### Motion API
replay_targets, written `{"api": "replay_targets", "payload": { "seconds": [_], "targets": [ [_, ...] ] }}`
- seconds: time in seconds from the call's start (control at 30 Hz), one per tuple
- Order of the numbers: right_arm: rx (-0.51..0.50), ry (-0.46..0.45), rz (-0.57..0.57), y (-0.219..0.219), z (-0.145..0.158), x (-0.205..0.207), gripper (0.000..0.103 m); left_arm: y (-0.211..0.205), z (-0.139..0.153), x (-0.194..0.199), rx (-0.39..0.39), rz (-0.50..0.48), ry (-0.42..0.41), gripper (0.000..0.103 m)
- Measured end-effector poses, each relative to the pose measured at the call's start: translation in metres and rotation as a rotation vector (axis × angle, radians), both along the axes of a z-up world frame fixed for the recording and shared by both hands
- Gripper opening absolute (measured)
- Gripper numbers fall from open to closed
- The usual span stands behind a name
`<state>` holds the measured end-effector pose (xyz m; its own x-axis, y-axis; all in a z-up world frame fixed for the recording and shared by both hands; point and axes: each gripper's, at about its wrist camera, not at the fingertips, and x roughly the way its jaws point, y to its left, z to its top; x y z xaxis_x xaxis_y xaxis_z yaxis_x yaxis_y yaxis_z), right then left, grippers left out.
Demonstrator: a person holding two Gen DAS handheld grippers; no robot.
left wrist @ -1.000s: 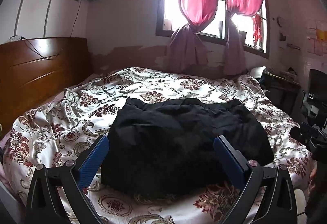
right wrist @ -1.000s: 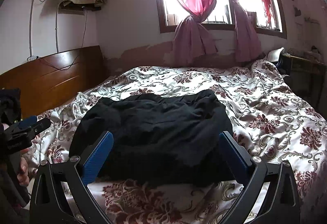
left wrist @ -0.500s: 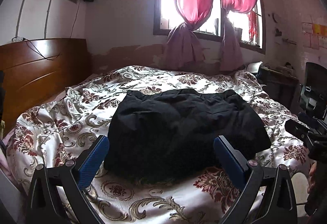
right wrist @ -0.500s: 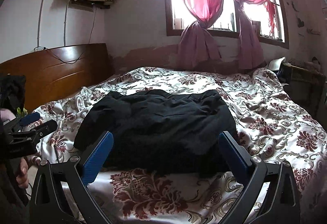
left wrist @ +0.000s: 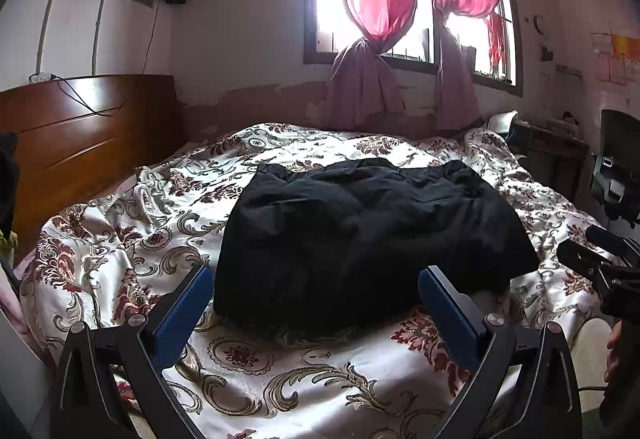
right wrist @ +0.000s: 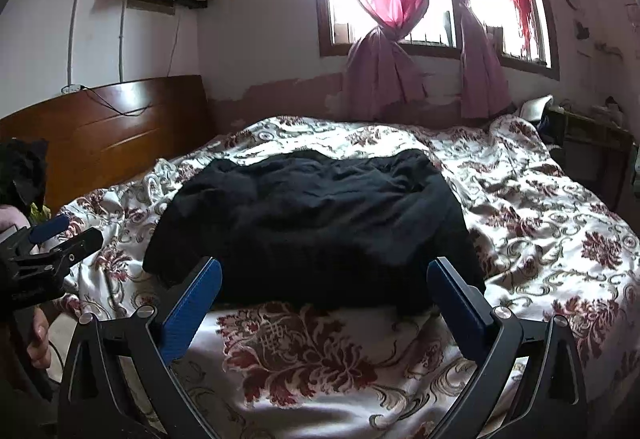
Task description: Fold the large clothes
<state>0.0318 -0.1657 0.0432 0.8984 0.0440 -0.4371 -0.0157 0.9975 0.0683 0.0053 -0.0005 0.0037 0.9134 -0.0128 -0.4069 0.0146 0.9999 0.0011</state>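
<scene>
Both wide-open, empty grippers (left wrist: 316, 289) (right wrist: 324, 279) have drawn back; black garment (left wrist: 368, 227) lies ahead.

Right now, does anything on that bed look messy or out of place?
The black garment lies in a rumpled, uneven heap, one corner sticking out at its left. The bedspread under it is wrinkled. Nothing looks spilled or damaged.

You have a bed (left wrist: 132, 239) before you, covered by a rumpled cream bedspread (left wrist: 304, 375) printed with dark red flowers and grey-gold scrolls. A wooden headboard (left wrist: 76, 135) stands at its left side. Directly on the bedspread, near the middle, lies a black garment (left wrist: 368, 223), folded into a wrinkled, roughly rectangular bundle, with patterned cloth showing all around it.
</scene>
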Motion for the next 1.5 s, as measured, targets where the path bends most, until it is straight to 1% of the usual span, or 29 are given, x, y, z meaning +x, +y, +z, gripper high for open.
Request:
{"api": "replay_targets", "payload": {
  "seconds": [0.3,1.5],
  "targets": [
    [0.004,0.014,-0.01,-0.0017,-0.007,0.0007,0.101,-0.0016,-0.0035,0.0009,0.007,0.002,0.009,0.103],
    [0.006,0.012,-0.009,-0.0017,-0.0075,-0.0006,0.101,0.0012,-0.0063,-0.0001,0.008,0.001,0.013,0.103]
  ]
}}
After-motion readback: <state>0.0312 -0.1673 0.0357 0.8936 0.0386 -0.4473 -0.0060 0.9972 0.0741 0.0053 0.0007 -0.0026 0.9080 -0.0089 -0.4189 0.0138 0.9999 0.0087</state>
